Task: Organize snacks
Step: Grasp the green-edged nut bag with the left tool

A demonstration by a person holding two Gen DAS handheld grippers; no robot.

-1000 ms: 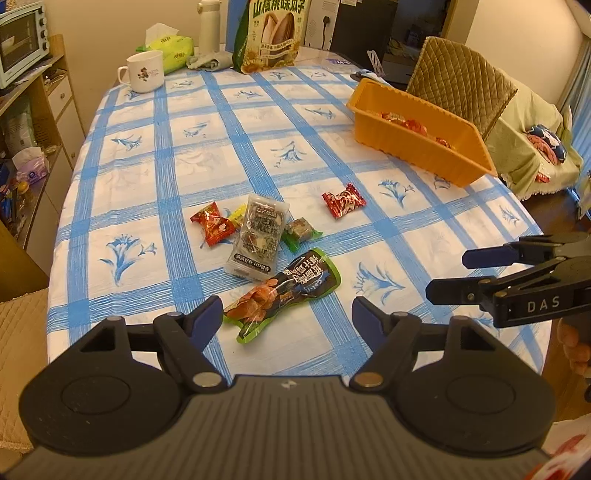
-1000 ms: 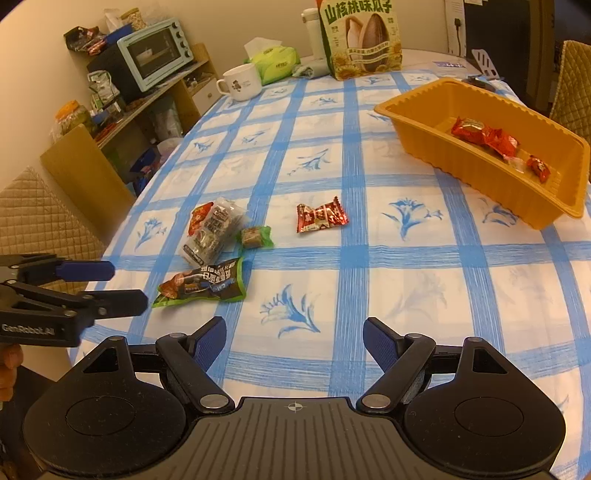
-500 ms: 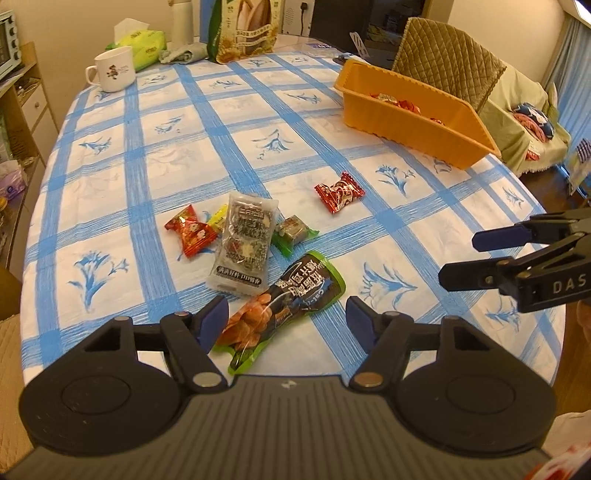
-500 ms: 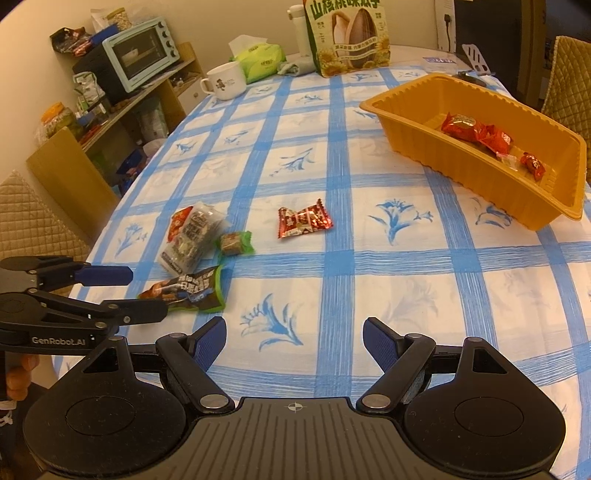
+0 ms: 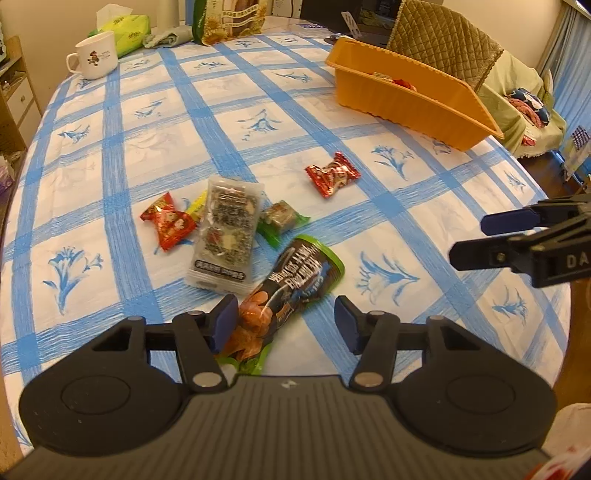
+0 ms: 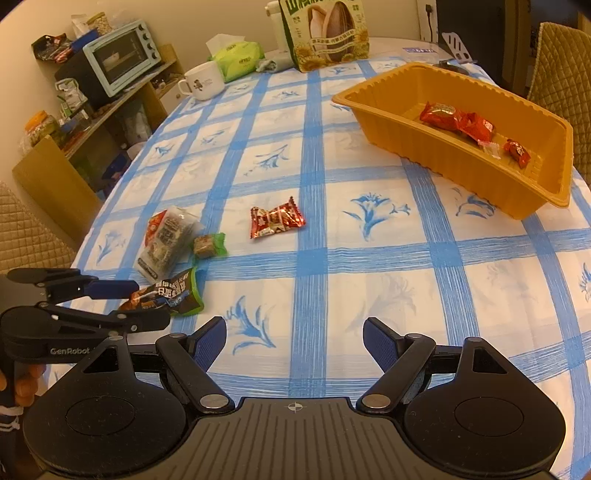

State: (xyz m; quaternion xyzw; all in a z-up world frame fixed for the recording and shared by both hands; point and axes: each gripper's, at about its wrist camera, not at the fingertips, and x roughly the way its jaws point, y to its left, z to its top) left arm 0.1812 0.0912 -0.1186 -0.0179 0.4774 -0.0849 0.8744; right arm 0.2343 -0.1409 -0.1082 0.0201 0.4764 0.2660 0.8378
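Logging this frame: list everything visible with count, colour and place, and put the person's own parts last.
Brown-and-green snack pouch: 1, nearest table edge, between the closing left jaws.
Clear grey-labelled packet: 1, behind the pouch.
Red candies on cloth: 2, one left of the packet, one alone mid-table.
Green-wrapped sweet: 1, right of the packet.
Orange tray: 1, far right, red wrappers inside.
Mug: 1, white, far end.
Sunflower-seed bag: 1, green, far end.
Tissue pack: 1, green.
Toaster oven: 1, pale blue, shelf.
Tablecloth: blue-white check.
Left gripper: black.
Right gripper: black, open.
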